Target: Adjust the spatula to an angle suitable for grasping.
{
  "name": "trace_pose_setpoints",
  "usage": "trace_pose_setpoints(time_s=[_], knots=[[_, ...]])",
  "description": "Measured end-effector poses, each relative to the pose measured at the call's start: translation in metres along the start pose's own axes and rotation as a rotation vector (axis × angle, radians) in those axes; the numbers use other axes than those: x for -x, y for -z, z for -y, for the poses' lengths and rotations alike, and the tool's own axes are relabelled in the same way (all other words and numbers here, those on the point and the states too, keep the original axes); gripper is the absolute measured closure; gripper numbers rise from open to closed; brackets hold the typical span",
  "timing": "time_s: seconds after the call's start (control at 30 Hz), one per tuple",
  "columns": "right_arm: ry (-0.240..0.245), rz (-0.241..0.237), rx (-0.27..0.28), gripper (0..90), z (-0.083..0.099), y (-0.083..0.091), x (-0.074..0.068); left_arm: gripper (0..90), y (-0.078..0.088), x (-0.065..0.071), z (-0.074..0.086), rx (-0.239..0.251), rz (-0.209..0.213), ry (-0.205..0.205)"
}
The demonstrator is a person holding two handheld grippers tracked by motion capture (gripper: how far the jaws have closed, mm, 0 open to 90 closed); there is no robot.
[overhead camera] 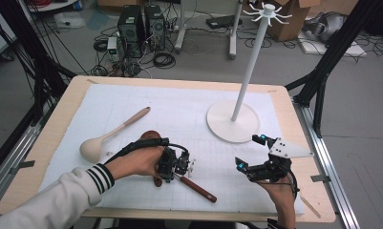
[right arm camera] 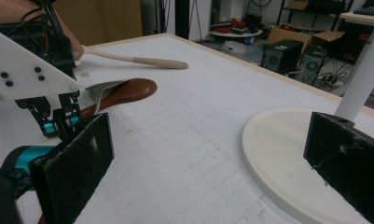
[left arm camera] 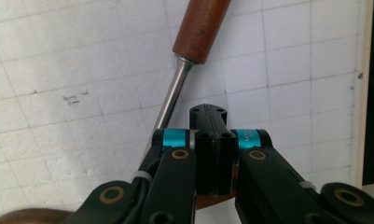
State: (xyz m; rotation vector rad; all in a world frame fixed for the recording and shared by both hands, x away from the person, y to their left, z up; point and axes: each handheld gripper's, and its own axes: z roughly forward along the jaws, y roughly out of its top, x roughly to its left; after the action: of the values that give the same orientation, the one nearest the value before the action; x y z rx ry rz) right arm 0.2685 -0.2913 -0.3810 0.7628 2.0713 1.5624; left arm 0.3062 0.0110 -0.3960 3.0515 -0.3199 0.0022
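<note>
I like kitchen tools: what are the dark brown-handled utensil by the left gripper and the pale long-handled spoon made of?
The dark brown-handled utensil looks like reddish-brown wood with a smooth, slightly glossy finish, joined to a shiny steel-looking neck. The pale long-handled spoon seems to be light, unvarnished wood or bamboo: matte, beige, faint grain.

Left hand-held gripper (overhead camera: 189, 165) shut; right hand-held gripper (overhead camera: 249, 151) wide open.
</note>
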Motion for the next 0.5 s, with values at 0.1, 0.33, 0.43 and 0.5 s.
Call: trace_pose_setpoints(time_s=[0.1,0.33,0.43,0.5], knots=[[-0.003,0.001,-0.001,0.5,0.0,0.0006,0.0002,89.5,0.0006,-0.0003,-0.0007,-0.004,0.001,-0.001],[0.002,-0.001,-0.002,0.5,0.0002,0.0,0.0004,89.5,0.0003,-0.0027,-0.0046,-0.005,-0.011,0.003],[-0.001,-0.001,-0.002,0.5,0.0001,0.0003,0.0003,89.5,-0.0013,-0.0027,-0.0063,0.0,-0.017,0.003],[-0.001,0.0,0.003,0.5,0.0001,0.001,0.0007,89.5,-0.0026,-0.0038,-0.0074,-0.003,-0.022,0.006]])
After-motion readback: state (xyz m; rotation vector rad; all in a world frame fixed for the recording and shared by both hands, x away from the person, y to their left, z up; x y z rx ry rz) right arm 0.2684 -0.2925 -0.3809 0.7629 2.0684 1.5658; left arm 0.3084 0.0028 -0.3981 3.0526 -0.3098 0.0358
